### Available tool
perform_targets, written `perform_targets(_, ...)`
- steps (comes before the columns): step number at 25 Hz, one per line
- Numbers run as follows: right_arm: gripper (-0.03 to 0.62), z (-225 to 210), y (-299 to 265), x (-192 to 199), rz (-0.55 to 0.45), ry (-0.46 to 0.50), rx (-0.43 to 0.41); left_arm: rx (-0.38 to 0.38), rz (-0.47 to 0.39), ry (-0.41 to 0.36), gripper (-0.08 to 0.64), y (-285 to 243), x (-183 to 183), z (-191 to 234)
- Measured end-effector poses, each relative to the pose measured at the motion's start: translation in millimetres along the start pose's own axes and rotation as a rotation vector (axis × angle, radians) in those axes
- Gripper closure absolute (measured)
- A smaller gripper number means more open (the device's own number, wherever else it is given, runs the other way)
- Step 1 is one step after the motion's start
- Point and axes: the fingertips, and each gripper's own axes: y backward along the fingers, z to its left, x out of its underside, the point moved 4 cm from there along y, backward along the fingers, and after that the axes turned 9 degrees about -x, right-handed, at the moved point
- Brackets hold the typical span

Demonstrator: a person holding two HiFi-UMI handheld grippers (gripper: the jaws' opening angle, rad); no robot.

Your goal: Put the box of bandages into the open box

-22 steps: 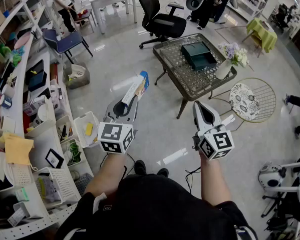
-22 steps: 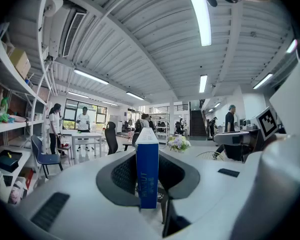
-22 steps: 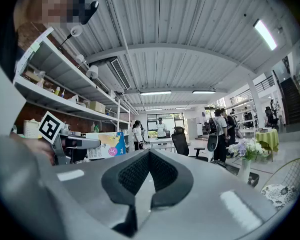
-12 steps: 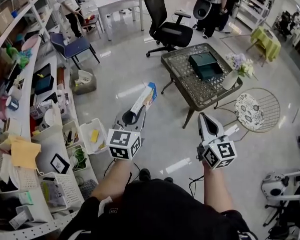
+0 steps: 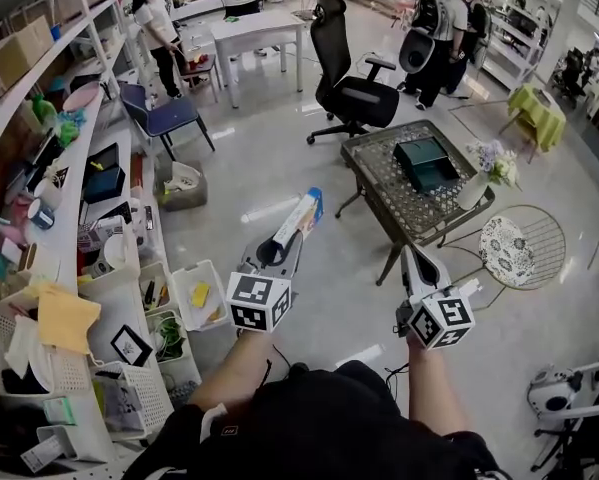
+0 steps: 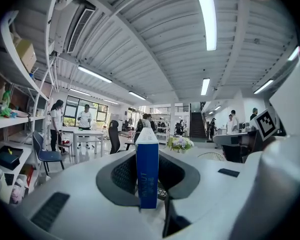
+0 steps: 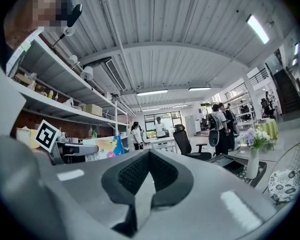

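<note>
**Bandage box held aloft in the left gripper**

The left gripper (image 5: 277, 255) has its jaws clamped on the box of bandages (image 5: 300, 217), a slim carton with a blue side and a white top. It stands upright between the jaws, above the floor. The right gripper (image 5: 412, 255) has its jaws closed on nothing. The dark open box (image 5: 426, 163) sits on the desk (image 5: 387, 196), well apart.

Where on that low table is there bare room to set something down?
The table's near-left part, in front of the dark box, is bare mesh. Its right corner is crowded: the vase of flowers stands close beside that box. The floor between the shelf bins and the table is open for passing.
</note>
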Motion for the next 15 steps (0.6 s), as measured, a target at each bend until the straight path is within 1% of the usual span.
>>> perform_targets(3,0.584,2.9,-1.1,21.2,0.036,-0.032,0.003,-0.018,0.015,0.016,0.479,-0.4,10.8,17.0)
perform_targets(7,0.584,-4.0,0.3,48.8,0.094,-0.092,0.003,-0.013,0.039,0.029,0.479,-12.3,22.7,19.5)
perform_targets(15,0.584,-39.3,-42.2,67.1,0.113,-0.132,-0.009,-0.008,0.093,0.016,0.479,-61.4,34.1,29.6)
